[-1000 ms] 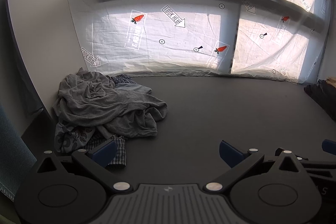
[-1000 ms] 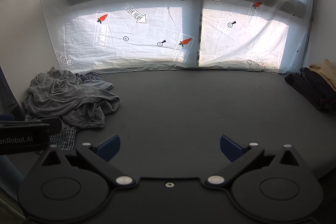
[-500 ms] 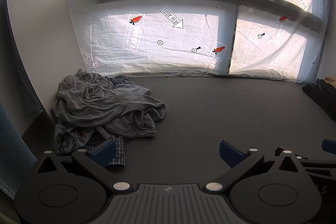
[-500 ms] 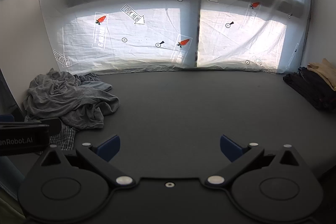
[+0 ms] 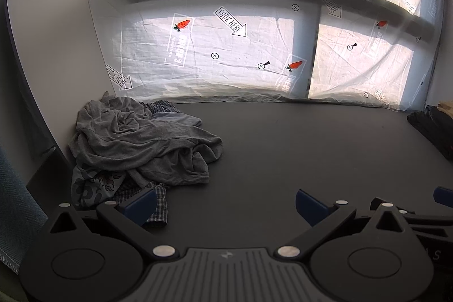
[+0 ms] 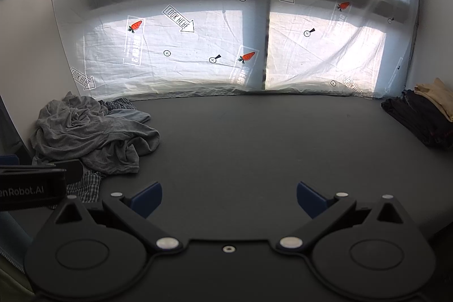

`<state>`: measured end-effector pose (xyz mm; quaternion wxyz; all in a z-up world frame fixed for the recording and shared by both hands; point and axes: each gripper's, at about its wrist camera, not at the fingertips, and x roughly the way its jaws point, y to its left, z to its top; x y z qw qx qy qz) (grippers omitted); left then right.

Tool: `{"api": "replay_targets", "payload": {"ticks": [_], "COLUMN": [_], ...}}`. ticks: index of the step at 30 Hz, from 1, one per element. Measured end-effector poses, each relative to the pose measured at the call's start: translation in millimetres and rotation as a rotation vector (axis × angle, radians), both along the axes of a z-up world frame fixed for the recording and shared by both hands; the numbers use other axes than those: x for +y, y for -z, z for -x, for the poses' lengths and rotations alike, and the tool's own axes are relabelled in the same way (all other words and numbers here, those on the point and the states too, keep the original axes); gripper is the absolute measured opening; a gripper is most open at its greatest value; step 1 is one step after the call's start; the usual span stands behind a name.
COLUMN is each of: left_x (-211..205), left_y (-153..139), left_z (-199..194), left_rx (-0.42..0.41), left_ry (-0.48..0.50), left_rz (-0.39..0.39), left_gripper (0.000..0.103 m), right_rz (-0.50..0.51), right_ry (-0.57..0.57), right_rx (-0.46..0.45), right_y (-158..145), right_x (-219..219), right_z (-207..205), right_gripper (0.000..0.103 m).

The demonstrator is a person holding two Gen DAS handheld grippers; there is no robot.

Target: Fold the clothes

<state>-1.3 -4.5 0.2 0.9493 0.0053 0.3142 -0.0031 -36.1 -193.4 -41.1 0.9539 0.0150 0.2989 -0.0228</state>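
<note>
From my left wrist, my left gripper (image 5: 222, 204) hangs with fingers spread wide and empty over the dark surface (image 5: 297, 149) — open room ahead and rightward. The crumpled clothes pile (image 5: 138, 143) sits at the left edge against a white panel (image 5: 53, 53), barely shifted from a second ago.

From my right wrist, my right gripper (image 6: 229, 198) is likewise apart, empty. Folded dark clothes (image 6: 419, 118) lie far right — printed plastic sheeting (image 6: 198, 47) covers the windows.

Both views slightly lower, leftward.
</note>
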Motion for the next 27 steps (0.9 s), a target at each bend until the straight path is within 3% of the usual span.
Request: {"api": "replay_targets", "payload": {"ticks": [27], "left_x": [-1.2], "left_y": [4.9], "left_z": [-12.2], "left_rx": [0.014], "left_ry": [0.01], "left_rz": [-0.014], "left_gripper": [0.103], "right_rz": [-0.004], "right_ry": [0.007], "right_rx": [0.018], "right_y": [3.9], "right_x": [-0.4], "right_z": [-9.1], "right_gripper": [0.103]}}
